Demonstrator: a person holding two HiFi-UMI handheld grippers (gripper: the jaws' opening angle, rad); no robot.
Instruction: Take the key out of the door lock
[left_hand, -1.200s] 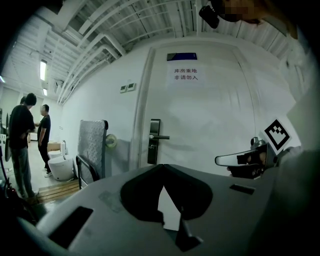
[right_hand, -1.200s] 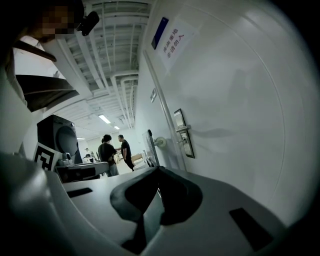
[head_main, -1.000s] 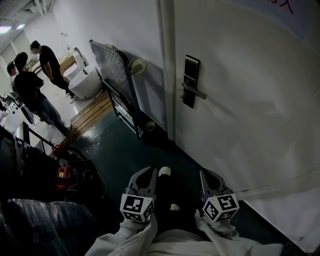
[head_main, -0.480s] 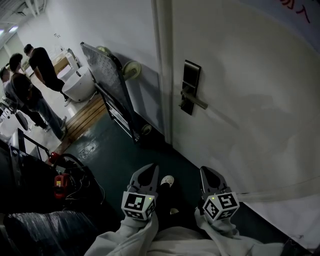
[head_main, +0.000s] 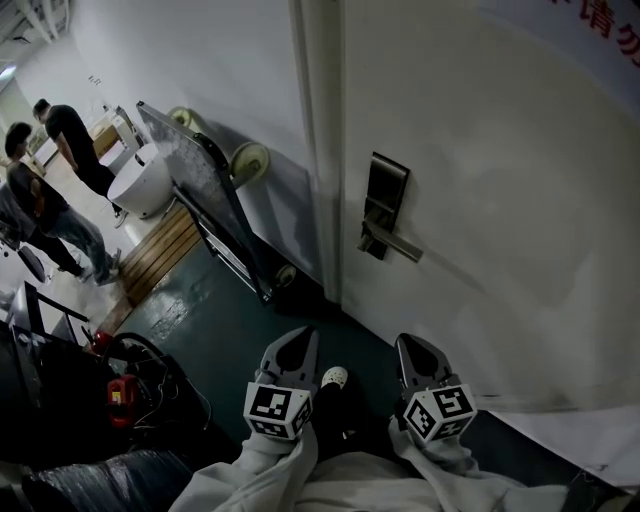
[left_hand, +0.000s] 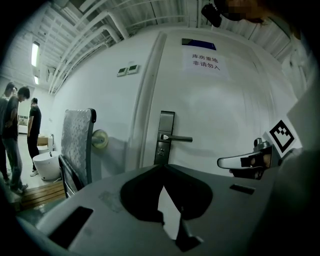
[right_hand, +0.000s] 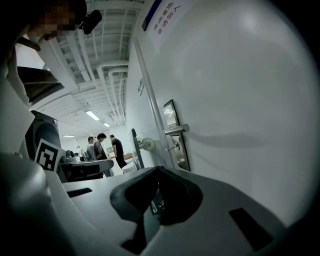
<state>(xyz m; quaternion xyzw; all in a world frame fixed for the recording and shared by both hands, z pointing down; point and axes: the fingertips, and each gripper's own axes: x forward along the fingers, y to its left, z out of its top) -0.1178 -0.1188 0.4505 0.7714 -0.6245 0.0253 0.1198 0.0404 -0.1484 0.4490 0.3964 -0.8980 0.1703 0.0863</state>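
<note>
Your white door (head_main: 480, 150) is cut off at the top and right. Its paper notice (left_hand: 205, 61) reads 库房重地 非请勿入. Your left gripper (head_main: 300, 342) and right gripper (head_main: 415, 347) hang low, well apart from the lock plate (head_main: 385, 200), jaws pressed together on nothing. The key (right_hand: 173, 146) juts out beneath the handle (head_main: 395, 243), tiny and hard to make out.

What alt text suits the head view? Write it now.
The left gripper and right gripper, both shut, hang low before a white door with a dark lock plate and lever handle; a cart leans on the wall.
</note>
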